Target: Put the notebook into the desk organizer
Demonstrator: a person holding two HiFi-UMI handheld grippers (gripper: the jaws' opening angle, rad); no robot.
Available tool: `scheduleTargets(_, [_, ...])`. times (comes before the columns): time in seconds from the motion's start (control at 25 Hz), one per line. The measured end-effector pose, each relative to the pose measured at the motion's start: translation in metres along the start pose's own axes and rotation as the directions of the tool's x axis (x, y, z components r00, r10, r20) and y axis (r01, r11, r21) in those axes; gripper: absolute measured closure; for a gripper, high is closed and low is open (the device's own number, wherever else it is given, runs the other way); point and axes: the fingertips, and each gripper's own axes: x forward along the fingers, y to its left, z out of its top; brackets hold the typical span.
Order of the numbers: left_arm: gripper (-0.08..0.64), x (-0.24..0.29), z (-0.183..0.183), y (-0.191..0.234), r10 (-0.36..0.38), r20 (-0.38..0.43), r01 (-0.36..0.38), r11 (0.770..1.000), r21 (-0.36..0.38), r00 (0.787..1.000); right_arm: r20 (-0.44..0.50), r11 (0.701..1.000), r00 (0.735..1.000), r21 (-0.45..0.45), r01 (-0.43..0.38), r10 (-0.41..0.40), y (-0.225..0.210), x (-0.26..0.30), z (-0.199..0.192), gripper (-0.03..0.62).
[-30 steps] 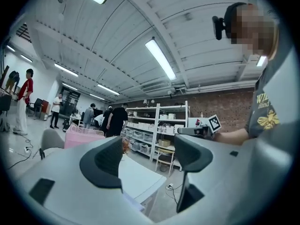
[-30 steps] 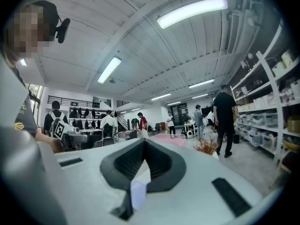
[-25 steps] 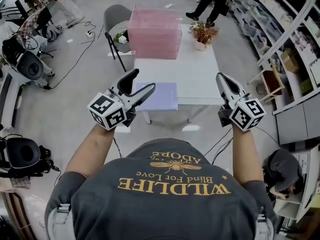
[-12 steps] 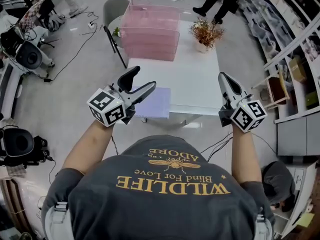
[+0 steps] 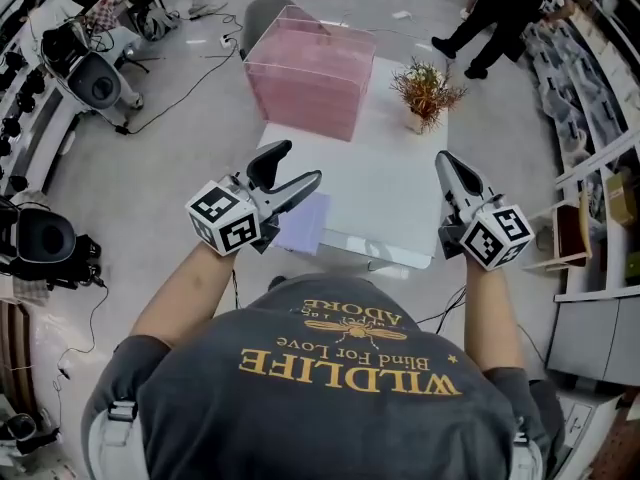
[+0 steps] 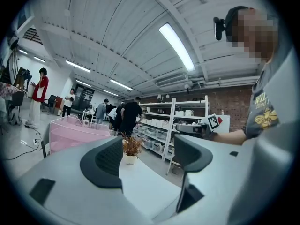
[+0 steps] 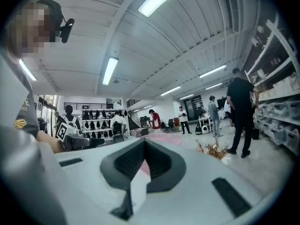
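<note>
From over the person's head, the white counter [image 5: 385,183] runs away lengthwise; the lilac notebook [image 5: 304,226] lies flat at its near left corner, partly hidden behind the left gripper [image 5: 298,164], while the pink see-through desk organizer [image 5: 310,78] stands at the far left end, well apart from it, with a small potted plant [image 5: 425,90] near it to the right; the right gripper [image 5: 446,162] hangs by the counter's right edge, and neither gripper holds anything; I judge the task not yet begun. In the left gripper view the jaws stand wide with only air between them, the potted plant and bare counter showing through the gap and the desk organizer off to the left; the notebook itself does not show here; in the right gripper view the jaws are drawn together at their tips on nothing, a sliver of pink and white visible behind them. What worries me: a thin book lying flat gives the jaws little edge to bite, so a low approach could shove it across or off that near corner rather than lift it; a pinch on the cover alone might let the pages fall open; the desk organizer looks light and could slide if the notebook is pushed in hard; a wide swing of the right gripper could topple the potted plant.
</note>
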Motion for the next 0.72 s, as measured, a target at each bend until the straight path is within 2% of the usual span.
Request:
scheduleTargets(0.16, [0.218,-0.007,-0.006,0.028,0.001,-0.012,-0.002,1.000,-0.023,1.000,-0.005,1.000,1.000,-0.019,0.014,-0.014,0.004,0.024,-0.001,0.592])
scheduleTargets(0.36, [0.218,-0.021,-0.042,0.072,0.002,-0.103,-0.010,0.997,-0.077,0.995,-0.036,0.999,0.999,-0.014,0.032,-0.033,0.014,0.053,-0.016,0.592])
scheduleTargets(0.52, [0.218,-0.052,-0.087,0.105,0.075,-0.177,-0.101,0.984,-0.143,0.981,-0.096,1.000,0.995,0.008,0.018,-0.017,0.019,0.074,-0.040,0.592])
scheduleTargets(0.72, [0.218,-0.101,-0.139,0.155,0.147,-0.264,-0.204,0.958,-0.204,0.953,-0.141,1.000,0.990,0.017,-0.002,0.004,0.037,0.113,-0.066,0.592])
